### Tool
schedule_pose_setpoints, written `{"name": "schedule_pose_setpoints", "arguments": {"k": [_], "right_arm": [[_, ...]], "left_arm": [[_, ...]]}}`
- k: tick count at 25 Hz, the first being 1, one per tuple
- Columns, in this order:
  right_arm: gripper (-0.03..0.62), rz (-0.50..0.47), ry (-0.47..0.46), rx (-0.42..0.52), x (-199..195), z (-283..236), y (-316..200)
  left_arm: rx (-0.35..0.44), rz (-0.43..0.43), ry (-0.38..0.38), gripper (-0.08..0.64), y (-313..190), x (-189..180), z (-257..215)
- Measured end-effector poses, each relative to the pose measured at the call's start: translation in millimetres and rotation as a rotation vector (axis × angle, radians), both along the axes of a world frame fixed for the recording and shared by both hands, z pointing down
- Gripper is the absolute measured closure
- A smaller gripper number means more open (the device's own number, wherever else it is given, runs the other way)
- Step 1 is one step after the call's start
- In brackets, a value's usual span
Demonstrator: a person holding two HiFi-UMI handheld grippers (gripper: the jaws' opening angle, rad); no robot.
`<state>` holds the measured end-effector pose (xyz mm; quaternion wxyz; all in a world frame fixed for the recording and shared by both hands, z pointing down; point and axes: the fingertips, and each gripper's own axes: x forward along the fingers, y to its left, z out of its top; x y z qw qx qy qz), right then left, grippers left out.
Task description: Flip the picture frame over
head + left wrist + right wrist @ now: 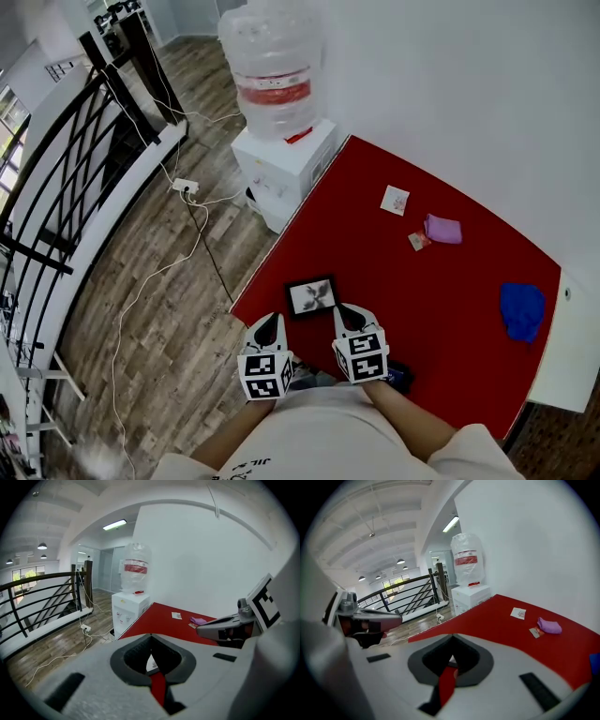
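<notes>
The small black picture frame [311, 296] lies flat, picture side up, on the red table [450, 291] near its front left edge. My left gripper [269, 324] hangs just below and left of the frame, over the table's edge, with its jaws shut and nothing between them. My right gripper [348, 314] is by the frame's lower right corner, also shut and empty. Whether either tip touches the frame I cannot tell. In the left gripper view a sliver of the frame [150, 663] shows through the notch between the shut jaws.
A white water dispenser [281, 159] with its bottle stands off the table's far left corner. A white card [395, 200], a small packet [419, 241] and a purple cloth [442, 228] lie at the back, a blue cloth [522, 310] at right. Cables [192, 246] trail over the wooden floor beside a black railing [66, 178].
</notes>
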<state>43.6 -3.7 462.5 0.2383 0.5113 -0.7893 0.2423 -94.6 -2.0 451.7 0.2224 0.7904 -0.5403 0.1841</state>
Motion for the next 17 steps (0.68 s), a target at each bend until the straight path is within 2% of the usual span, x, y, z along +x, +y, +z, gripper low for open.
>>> {"name": "schedule_pose_setpoints", "arguments": {"k": [17], "right_arm": [[0.589, -0.023, 0.003, 0.028, -14.6, -15.3, 6.0]], "left_arm": [[0.007, 0.031, -0.007, 0.554, 3.4, 6.4, -2.1]]}}
